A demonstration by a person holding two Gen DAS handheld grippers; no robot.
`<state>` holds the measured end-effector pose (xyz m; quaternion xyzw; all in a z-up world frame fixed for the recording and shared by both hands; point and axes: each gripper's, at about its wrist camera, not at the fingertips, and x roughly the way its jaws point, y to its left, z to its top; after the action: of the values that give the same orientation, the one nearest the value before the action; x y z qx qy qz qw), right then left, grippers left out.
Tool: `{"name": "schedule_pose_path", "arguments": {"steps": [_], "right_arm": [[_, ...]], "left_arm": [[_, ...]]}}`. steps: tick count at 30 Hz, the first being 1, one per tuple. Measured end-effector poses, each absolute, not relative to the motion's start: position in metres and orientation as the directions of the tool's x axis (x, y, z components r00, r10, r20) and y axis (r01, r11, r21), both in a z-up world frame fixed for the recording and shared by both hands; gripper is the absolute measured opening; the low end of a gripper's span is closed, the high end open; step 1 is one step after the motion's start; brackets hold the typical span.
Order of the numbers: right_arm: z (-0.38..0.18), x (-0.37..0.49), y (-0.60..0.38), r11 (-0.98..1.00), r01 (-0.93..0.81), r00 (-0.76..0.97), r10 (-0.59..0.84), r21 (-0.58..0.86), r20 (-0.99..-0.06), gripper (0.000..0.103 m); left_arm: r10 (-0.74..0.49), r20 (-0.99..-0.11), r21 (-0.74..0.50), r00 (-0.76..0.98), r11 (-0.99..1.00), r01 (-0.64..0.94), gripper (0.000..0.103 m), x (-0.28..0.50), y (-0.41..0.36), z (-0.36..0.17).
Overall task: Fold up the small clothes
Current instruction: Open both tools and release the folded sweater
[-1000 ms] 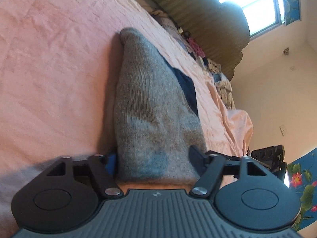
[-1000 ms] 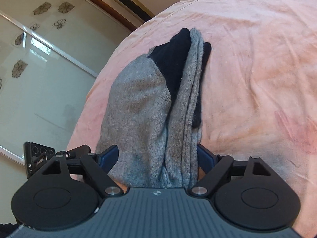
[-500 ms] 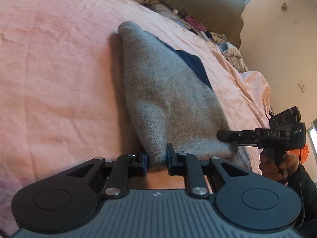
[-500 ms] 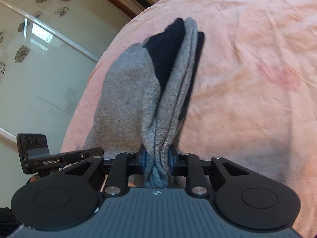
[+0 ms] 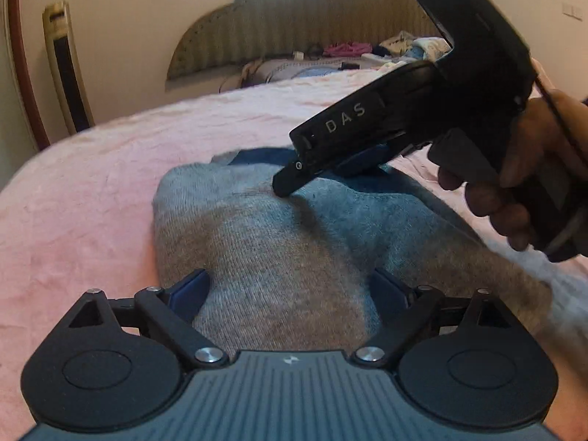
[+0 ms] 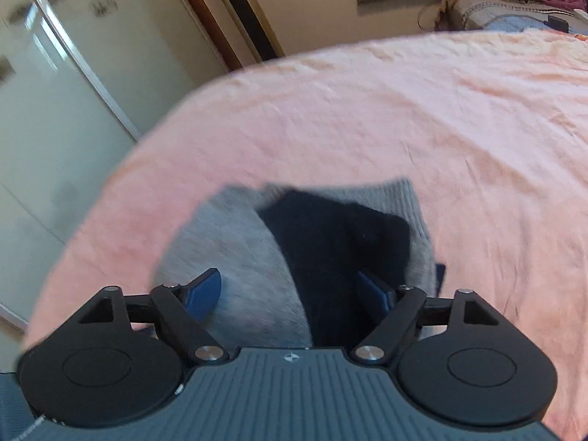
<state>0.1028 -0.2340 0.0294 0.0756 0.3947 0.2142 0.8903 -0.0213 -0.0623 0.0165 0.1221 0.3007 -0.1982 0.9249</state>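
My left gripper (image 5: 290, 292) and right gripper (image 6: 290, 294) both gape wide, holding nothing, straddling the folded grey sock (image 5: 279, 242) to flatten it on the bed (image 5: 92, 191).

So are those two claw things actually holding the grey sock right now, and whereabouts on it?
Neither holds it. The left gripper and right gripper both stand open over the grey sock, which lies on the pink bedsheet.

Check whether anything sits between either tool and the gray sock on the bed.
Nothing visible does. The left tool has its jaws open right over the near end of the gray sock. The right tool is open over the sock's far, dark-patched end. Only the pink bedsheet surrounds it.
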Motion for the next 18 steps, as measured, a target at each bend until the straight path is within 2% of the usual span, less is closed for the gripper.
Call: {"name": "schedule_pose_path", "arguments": {"steps": [3, 7, 10, 12, 13, 14, 16, 18], "right_arm": [[0.03, 0.11, -0.245, 0.888, -0.3, 0.589, 0.459, 0.348, -0.665, 0.073], [0.044, 0.108, -0.227, 0.927, -0.282, 0.58, 0.371, 0.248, -0.726, 0.069], [0.062, 0.091, -0.222, 0.923, -0.287, 0.613, 0.382, 0.256, -0.692, 0.07], [0.053, 0.088, -0.219, 0.918, -0.307, 0.59, 0.389, 0.25, -0.708, 0.077], [0.037, 0.095, -0.221, 0.928, -0.302, 0.57, 0.36, 0.218, -0.739, 0.077], [0.03, 0.092, -0.227, 0.925, -0.334, 0.609, 0.359, 0.182, -0.707, 0.076], [0.029, 0.095, -0.238, 0.914, -0.324, 0.602, 0.398, 0.243, -0.692, 0.074], [0.037, 0.094, -0.231, 0.928, -0.316, 0.591, 0.355, 0.197, -0.724, 0.071]], "left_arm": [[-0.307, -0.605, 0.075, 0.734, 0.896, 0.437, 0.095, -0.021, -0.057, 0.018], [-0.304, -0.601, 0.091, 0.739, 0.893, 0.441, 0.097, -0.023, -0.059, 0.013], [-0.306, -0.596, 0.089, 0.743, 0.894, 0.44, 0.097, -0.025, -0.059, 0.012], [-0.307, -0.595, 0.09, 0.743, 0.893, 0.441, 0.098, -0.025, -0.06, 0.012], [-0.309, -0.595, 0.09, 0.742, 0.892, 0.443, 0.098, -0.025, -0.06, 0.012], [-0.312, -0.594, 0.09, 0.741, 0.89, 0.446, 0.098, -0.025, -0.06, 0.012], [-0.311, -0.595, 0.09, 0.741, 0.891, 0.445, 0.098, -0.024, -0.059, 0.012], [-0.31, -0.593, 0.091, 0.743, 0.891, 0.445, 0.098, -0.027, -0.059, 0.012]]}}
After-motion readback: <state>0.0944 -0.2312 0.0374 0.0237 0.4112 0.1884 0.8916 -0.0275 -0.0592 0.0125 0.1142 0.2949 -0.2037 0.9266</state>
